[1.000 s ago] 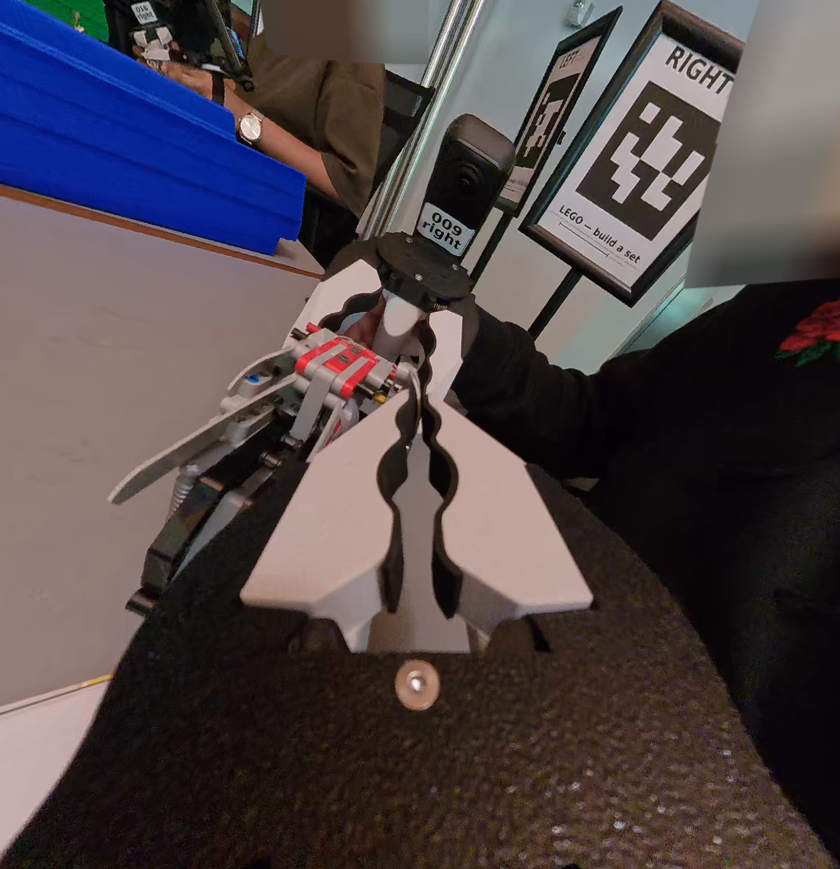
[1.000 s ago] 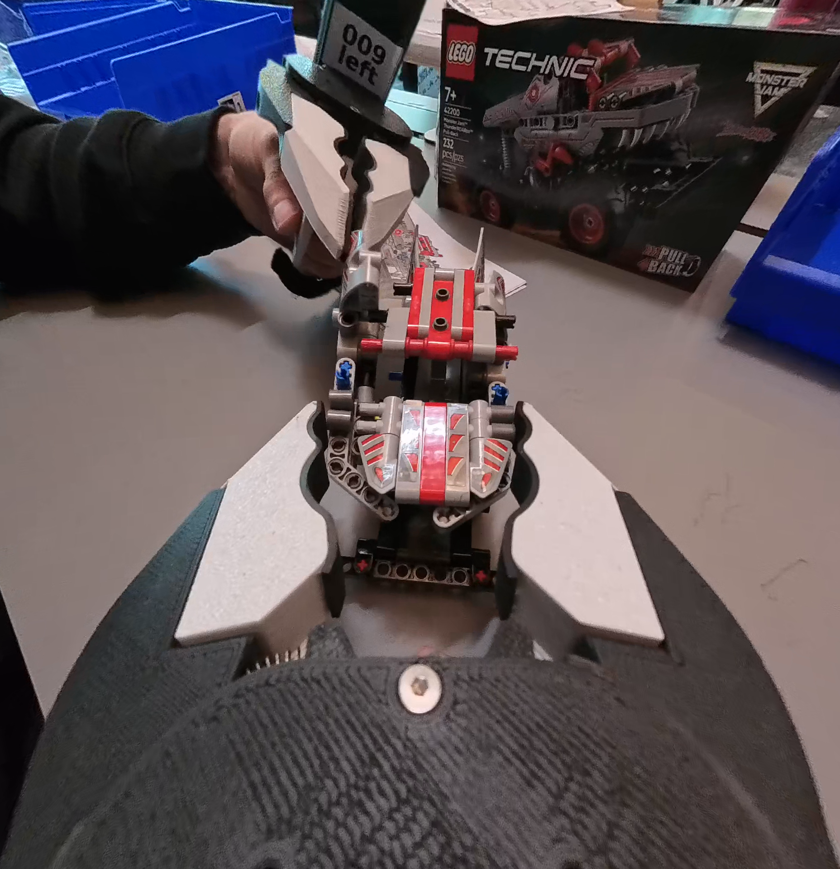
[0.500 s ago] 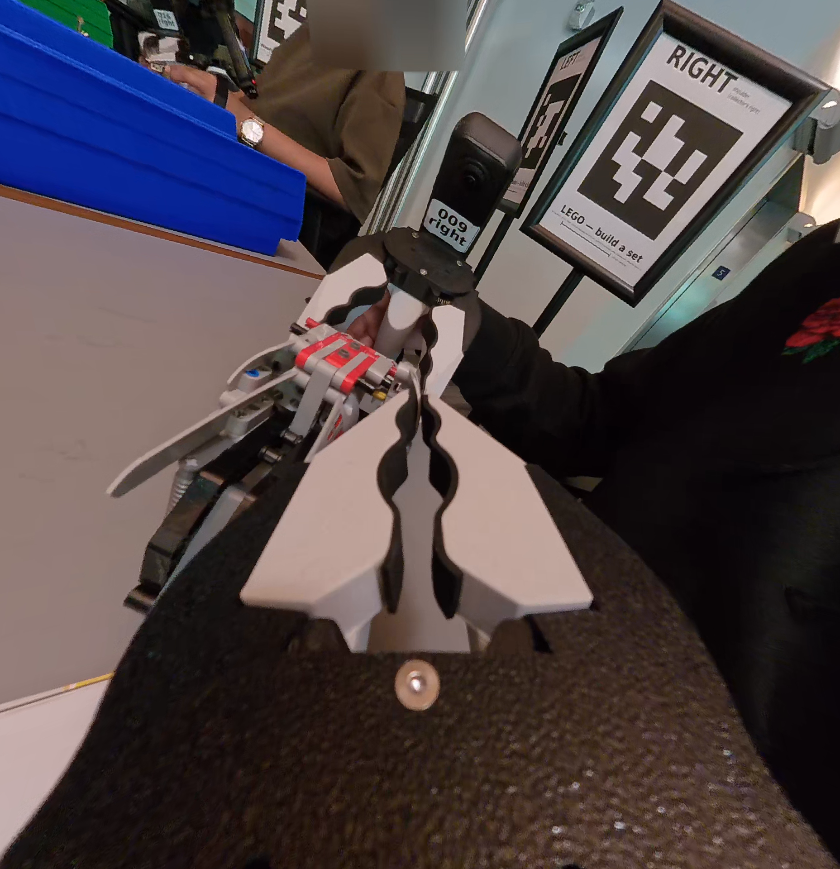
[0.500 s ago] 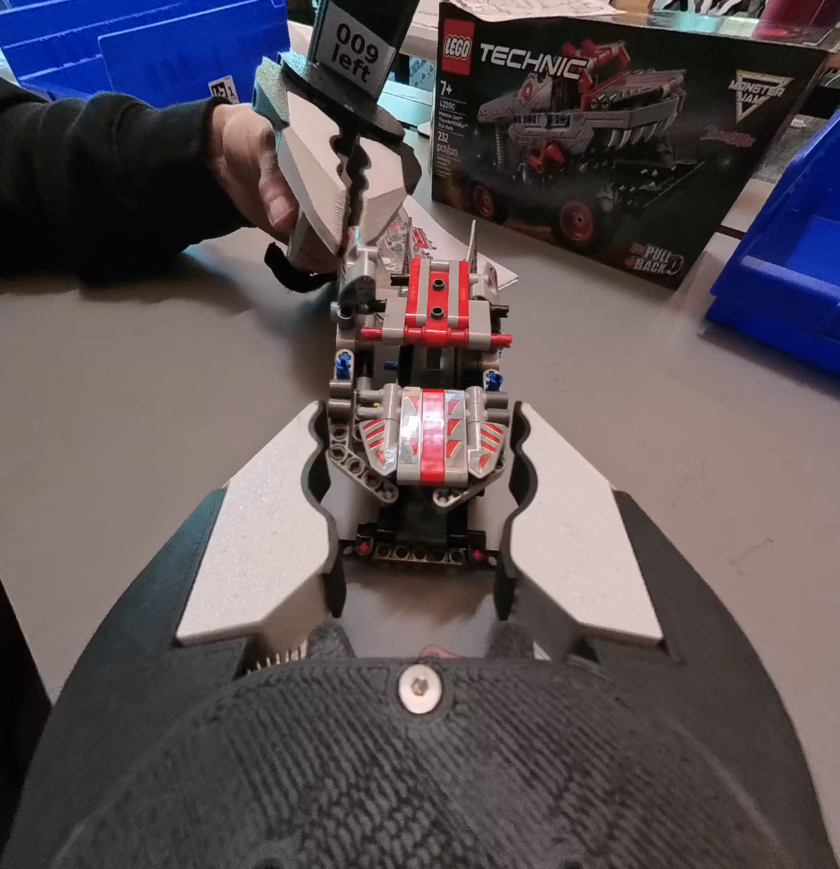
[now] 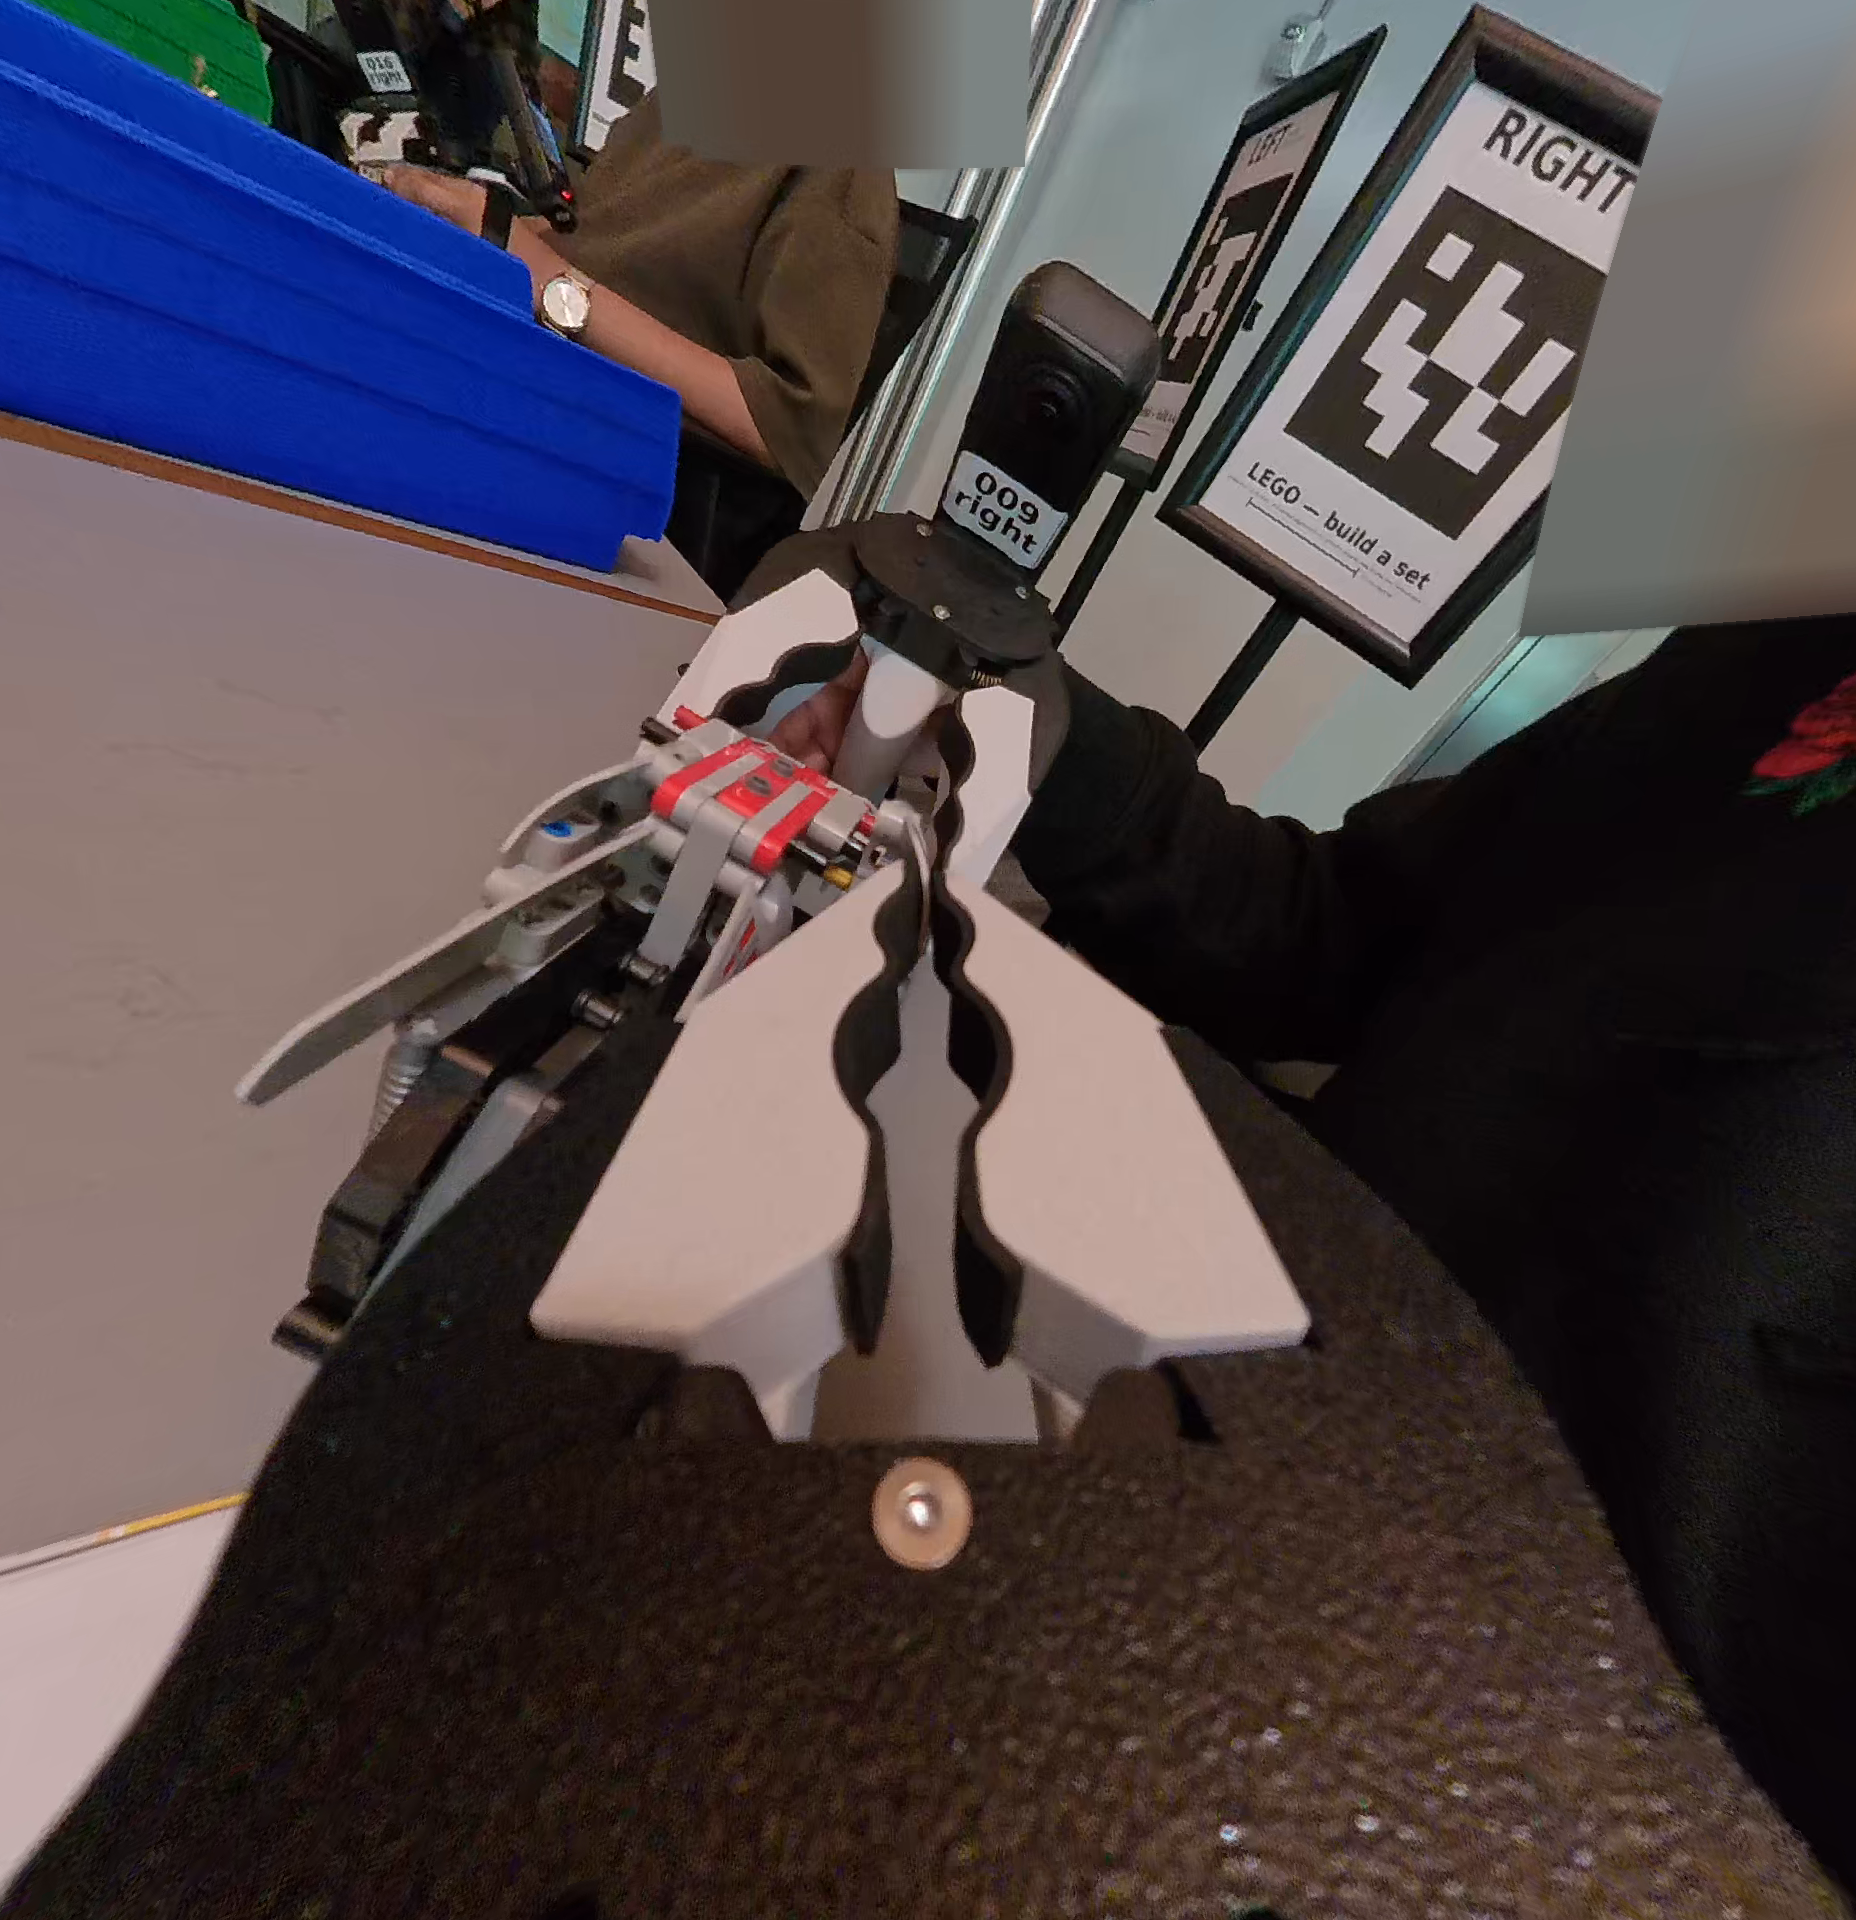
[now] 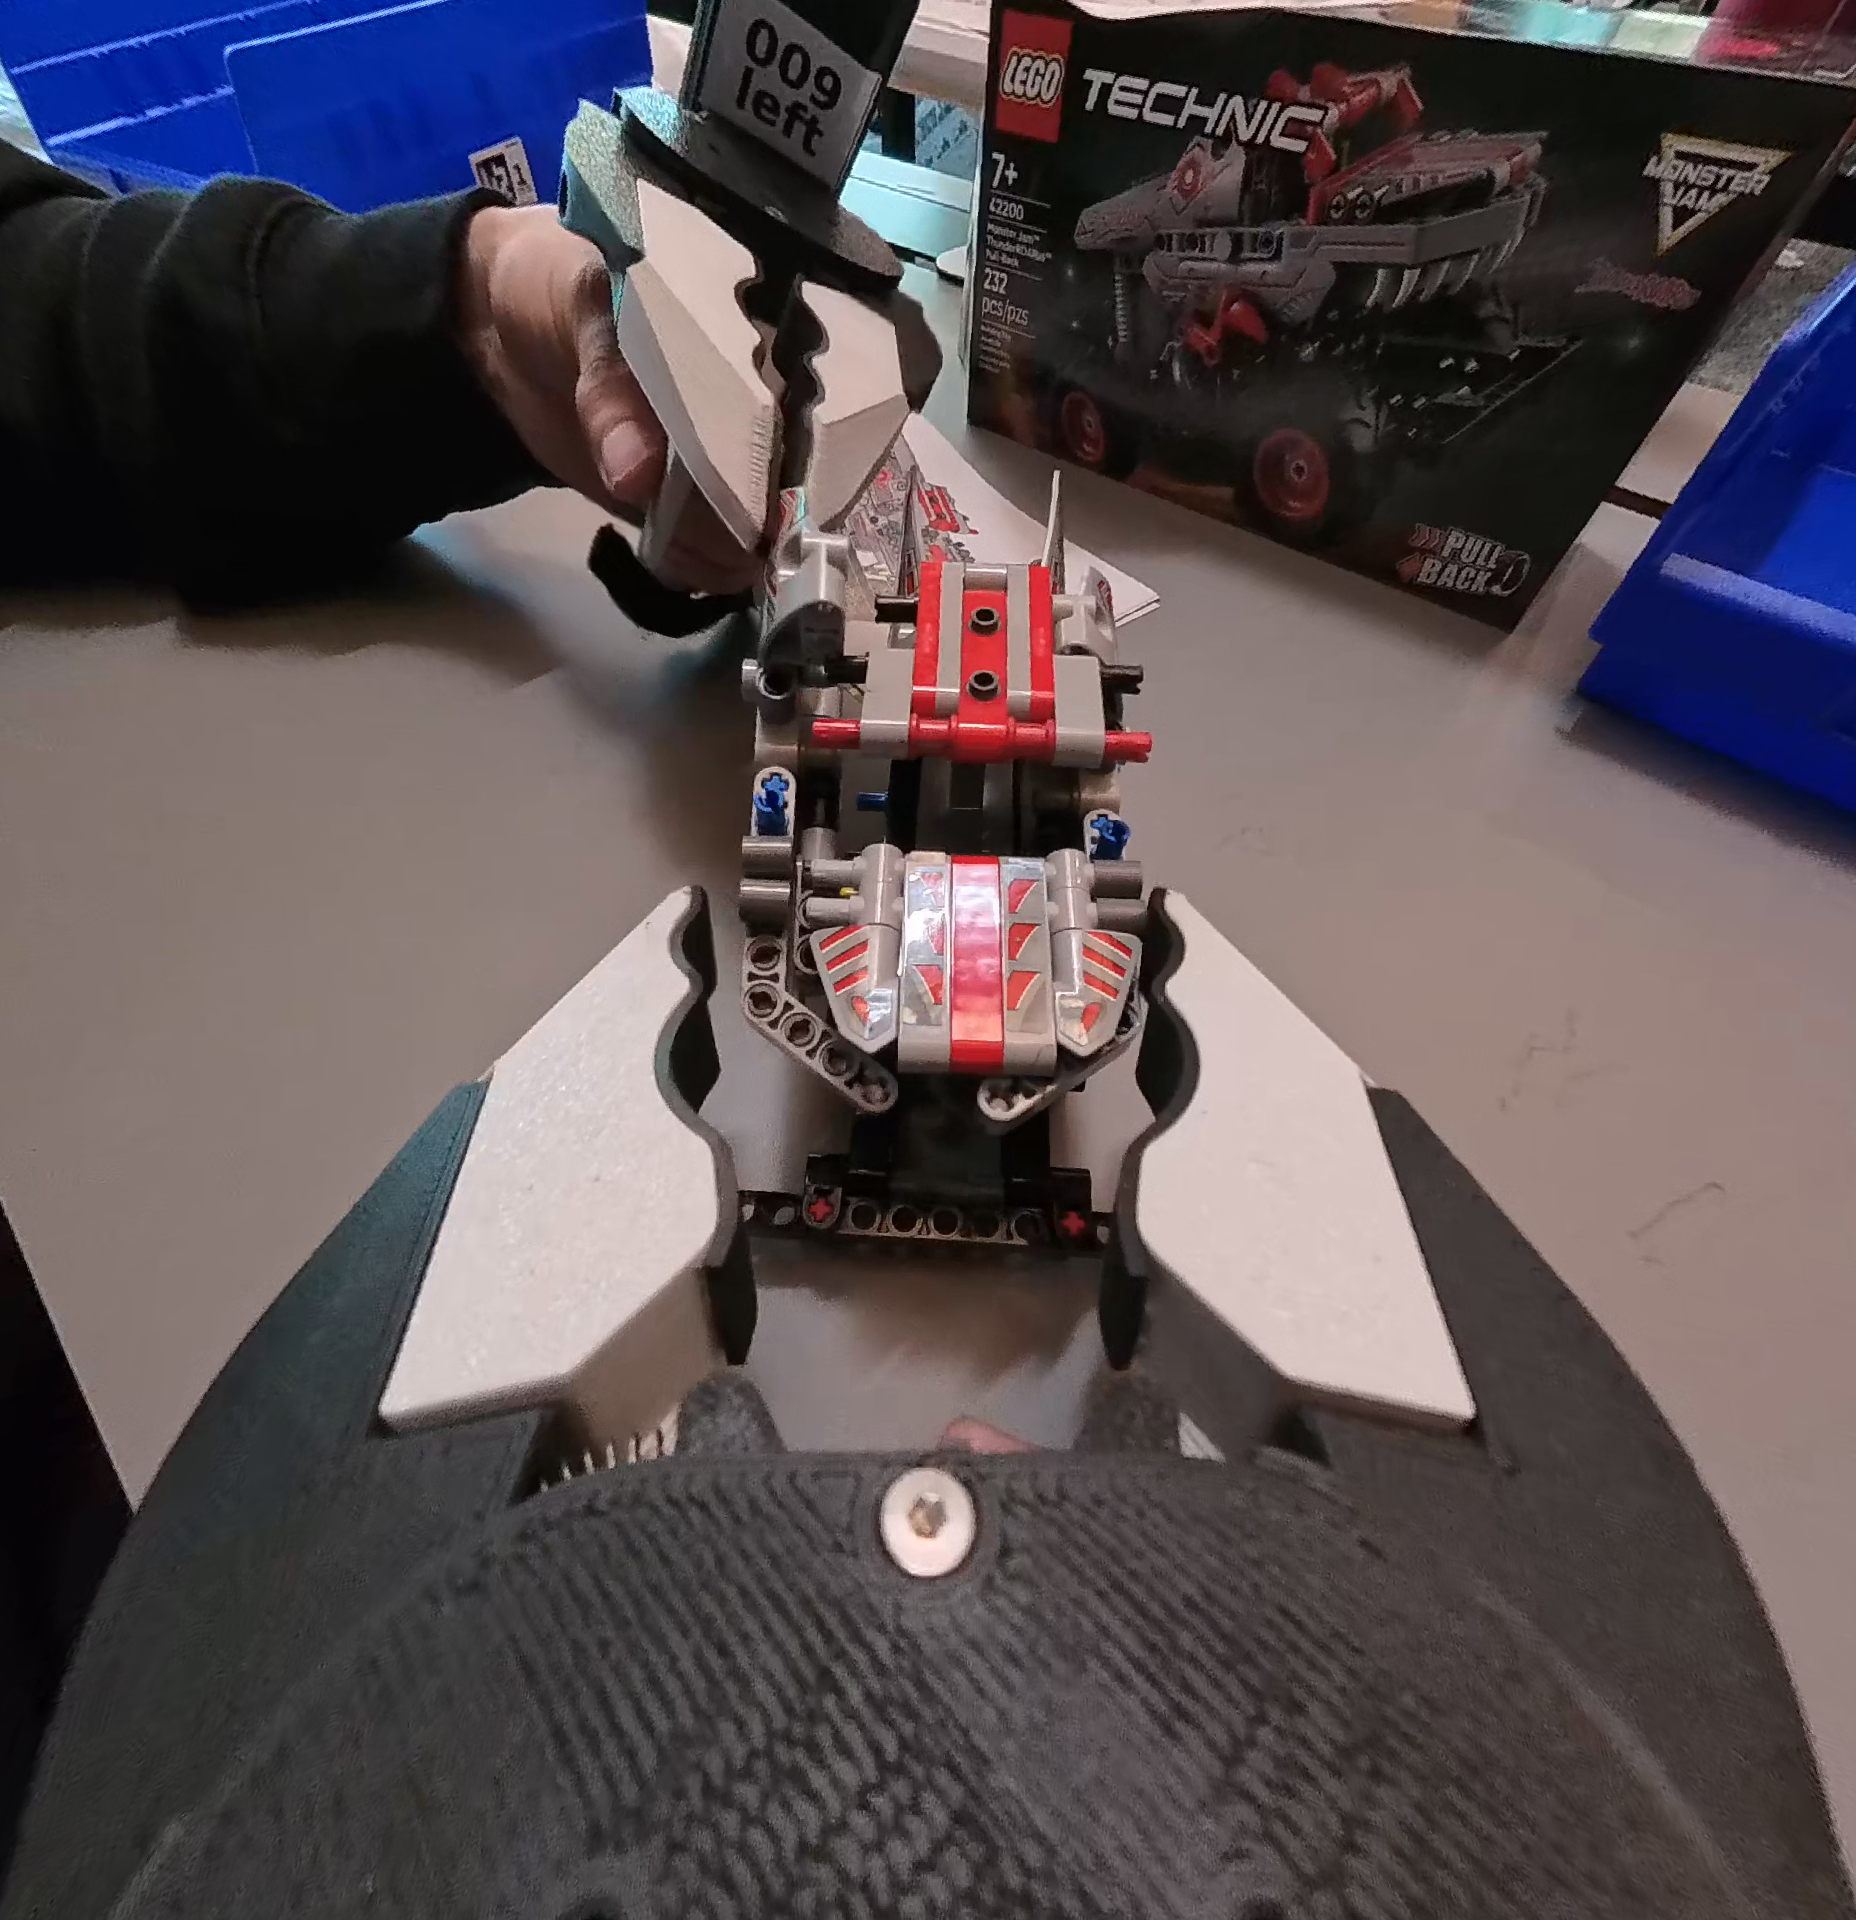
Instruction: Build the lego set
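Lego vehicle model (image 6: 955,894), a half-built grey, red and black plastic chassis, sits on the pale grey surface (image 6: 280,831) between the fingers of the right gripper (image 6: 929,925), whose jaws stand spread on either side of the model's near end; the black bumper beam looks to meet the inner pads, though contact cannot be told for certain. At the far end of the model, the left gripper (image 6: 789,488) comes down from above with its tips pinched together on a small grey piece at the model's far left corner (a person's hand (image 6: 560,353) in a black sleeve holds it). In the left wrist view, the left gripper (image 5: 919,883) shows its wavy black pads nearly meeting, tips against the model (image 5: 695,831), with the right gripper (image 5: 872,727) facing it from beyond. Past the model, to the right gripper's far right, stands the dark printed cardboard set box (image 6: 1371,291); a blue plastic bin (image 6: 1755,623) lies farther right. A printed instruction sheet (image 6: 934,499) lies under the model's far end.
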### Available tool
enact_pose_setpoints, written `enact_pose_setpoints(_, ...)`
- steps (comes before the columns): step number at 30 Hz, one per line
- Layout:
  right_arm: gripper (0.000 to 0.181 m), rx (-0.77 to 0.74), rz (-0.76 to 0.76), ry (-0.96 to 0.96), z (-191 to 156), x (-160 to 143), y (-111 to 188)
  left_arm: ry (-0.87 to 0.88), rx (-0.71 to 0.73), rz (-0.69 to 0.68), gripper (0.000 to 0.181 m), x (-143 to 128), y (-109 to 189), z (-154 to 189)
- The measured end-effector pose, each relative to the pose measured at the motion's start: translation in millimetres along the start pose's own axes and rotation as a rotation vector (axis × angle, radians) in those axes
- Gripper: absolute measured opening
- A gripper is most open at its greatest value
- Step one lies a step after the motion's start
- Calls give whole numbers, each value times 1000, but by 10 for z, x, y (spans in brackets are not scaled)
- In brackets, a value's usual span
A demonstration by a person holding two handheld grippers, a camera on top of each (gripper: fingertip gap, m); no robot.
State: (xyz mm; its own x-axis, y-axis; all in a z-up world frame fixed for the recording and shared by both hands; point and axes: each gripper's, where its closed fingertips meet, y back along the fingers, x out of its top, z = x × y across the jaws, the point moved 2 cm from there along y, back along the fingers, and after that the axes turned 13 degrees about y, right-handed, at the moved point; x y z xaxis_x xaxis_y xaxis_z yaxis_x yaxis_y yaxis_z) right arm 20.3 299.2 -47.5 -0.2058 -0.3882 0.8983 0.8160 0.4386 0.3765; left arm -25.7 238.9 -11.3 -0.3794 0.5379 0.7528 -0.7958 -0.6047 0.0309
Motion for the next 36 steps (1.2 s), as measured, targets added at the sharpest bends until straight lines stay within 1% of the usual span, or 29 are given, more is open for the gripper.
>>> enact_pose_setpoints(3,77,-7,4,-18,18,-4,-2,42,4,8,0,-2,-2,-12)
enact_pose_setpoints(8,75,-8,-1,-18,21,-3,1,45,9,18,0,-8,-2,-16)
enact_pose_setpoints(17,76,-14,-5,-31,25,-10,15,28,13,19,0,-28,-21,-24)
enact_pose_setpoints(23,77,-32,-23,-30,33,-53,91,22,24,14,0,-39,-36,-19)
enact_pose_setpoints(27,81,-54,-12,-19,43,-58,134,26,25,26,0,-40,-44,-6)
enact_pose_setpoints(29,80,-44,2,-15,24,-39,121,32,25,28,0,-44,-56,-2)
enact_pose_setpoints(36,76,-49,-18,-7,33,-46,73,48,44,51,0,-38,-69,12)
